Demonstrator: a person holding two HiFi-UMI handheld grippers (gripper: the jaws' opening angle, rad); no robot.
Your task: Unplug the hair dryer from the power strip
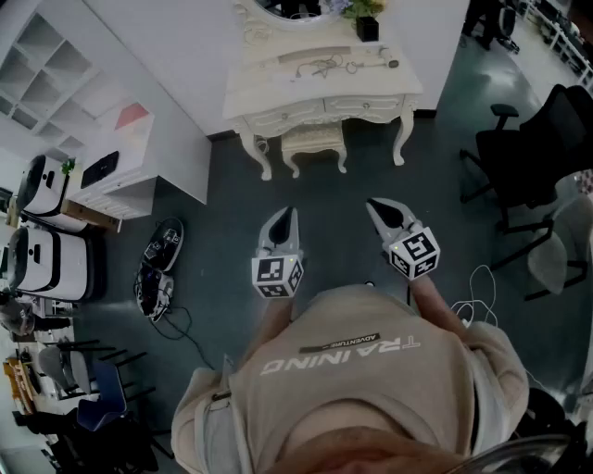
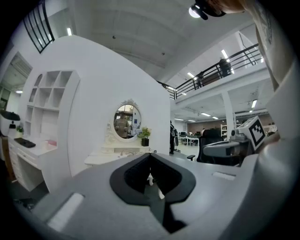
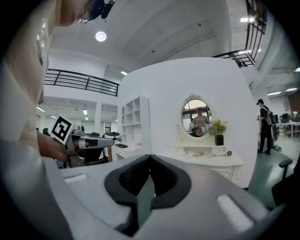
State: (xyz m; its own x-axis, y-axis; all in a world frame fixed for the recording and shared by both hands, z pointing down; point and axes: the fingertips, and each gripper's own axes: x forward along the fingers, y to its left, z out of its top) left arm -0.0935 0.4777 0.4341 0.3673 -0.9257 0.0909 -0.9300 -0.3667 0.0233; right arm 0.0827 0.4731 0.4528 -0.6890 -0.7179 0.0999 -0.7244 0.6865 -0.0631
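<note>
Left claw (image 1: 291,213) shut, tips meeting, nothing between them. Right claw (image 3: 150,157) likewise shut and empty. Both are held level in front of the person, side by side and apart, pointing at the table (image 1: 271,85).

Around the table:
- Oval mirror (image 2: 127,122) on the wall above it; potted plant (image 1: 367,26) at its back right corner; small clutter on top.
- Stool (image 1: 313,142) tucked between its legs.
- Bare floor (image 1: 232,208) between the claws and the table; nothing stands in the way.
- Black office chairs (image 1: 528,153) well right of it; loose white cord (image 1: 477,292) on the floor below them.
- White cabinet (image 1: 125,157) to its left.

The hair dryer is not clearly made out. A dark bundle (image 1: 157,268) with a trailing cord lies on the floor left of the table, below the cabinet. Its long axis runs roughly toward the table's wall and back. Too small to tell which end is which.
</note>
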